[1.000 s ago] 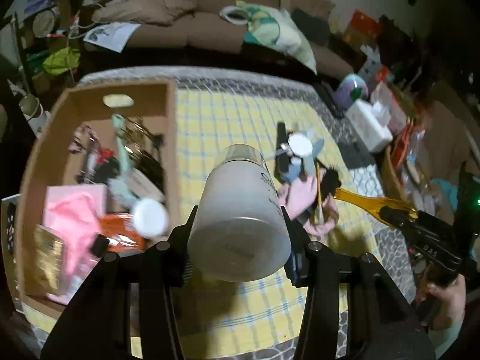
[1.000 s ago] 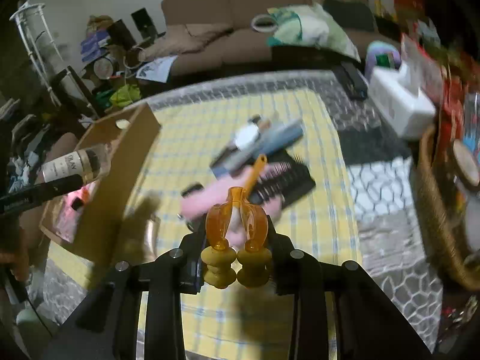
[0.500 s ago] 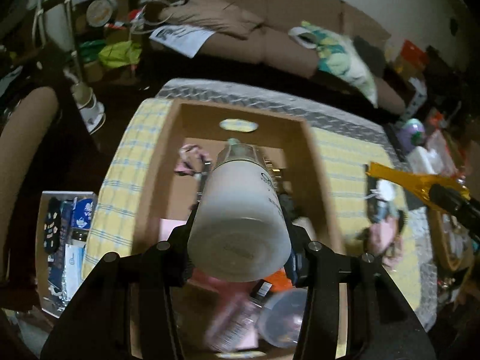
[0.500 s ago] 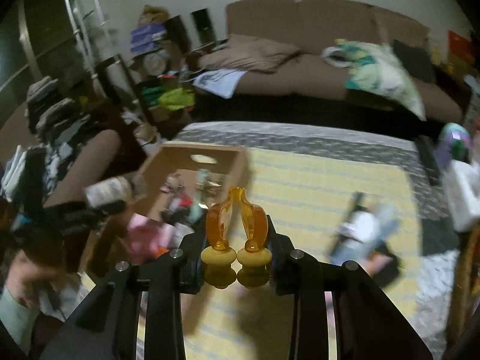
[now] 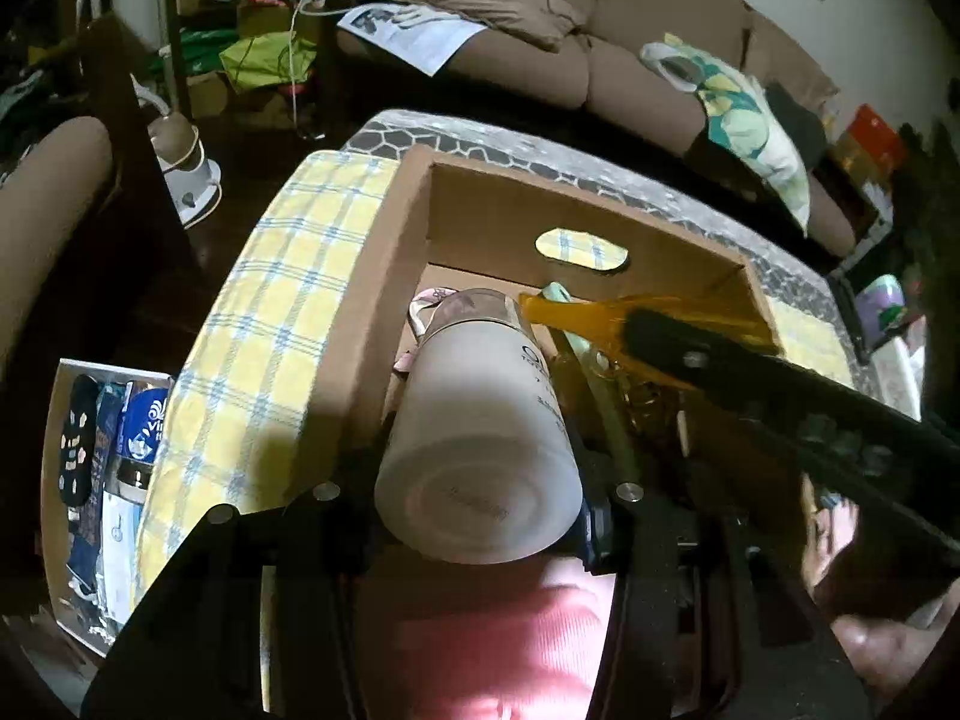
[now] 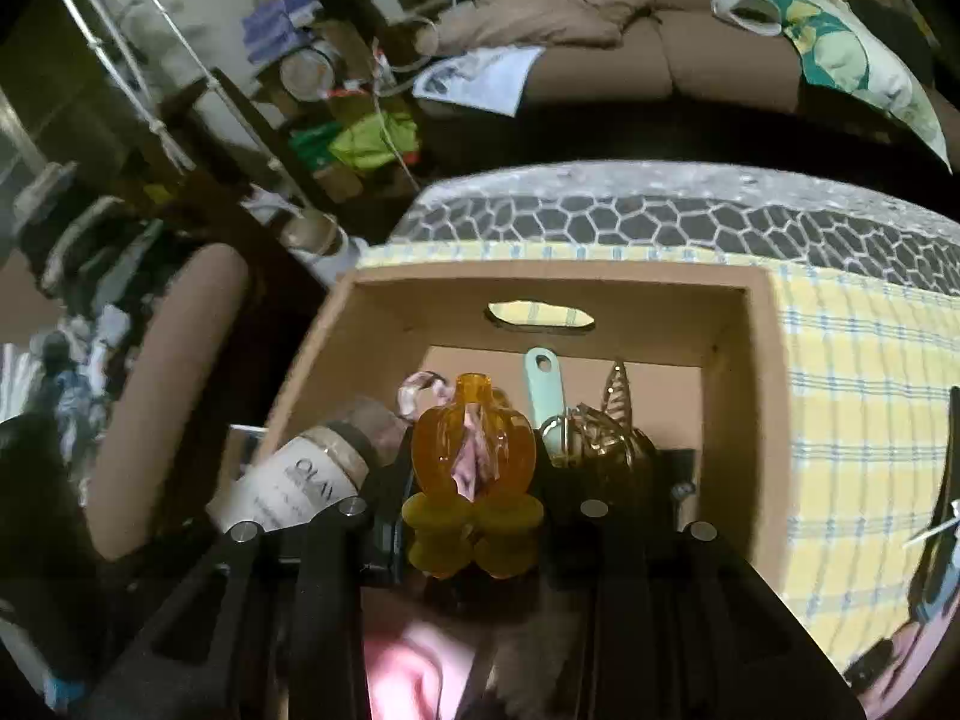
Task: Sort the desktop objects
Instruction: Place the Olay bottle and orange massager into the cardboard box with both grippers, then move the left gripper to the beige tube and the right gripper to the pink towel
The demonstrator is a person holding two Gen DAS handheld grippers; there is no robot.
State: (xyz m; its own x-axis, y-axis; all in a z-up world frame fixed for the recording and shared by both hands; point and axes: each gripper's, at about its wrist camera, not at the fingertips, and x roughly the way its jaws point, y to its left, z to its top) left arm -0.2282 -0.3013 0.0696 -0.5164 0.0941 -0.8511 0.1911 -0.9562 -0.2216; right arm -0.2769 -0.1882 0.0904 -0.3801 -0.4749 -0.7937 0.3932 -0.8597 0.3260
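Your left gripper [image 5: 480, 516] is clamped on a frosted white bottle [image 5: 480, 432] reading "OLAY" in the right wrist view, held over the cardboard box [image 6: 744, 420]. Your right gripper [image 6: 474, 516] pinches an amber hair clip [image 6: 474, 450] above the same box, just right of the bottle. The box sits on a yellow checked cloth [image 5: 288, 312]; a brown sofa [image 5: 540, 54] stands far behind.

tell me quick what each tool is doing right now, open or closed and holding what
Left tool: closed on the white bottle, over the cardboard box.
Right tool: closed on the orange clip, over the same box.
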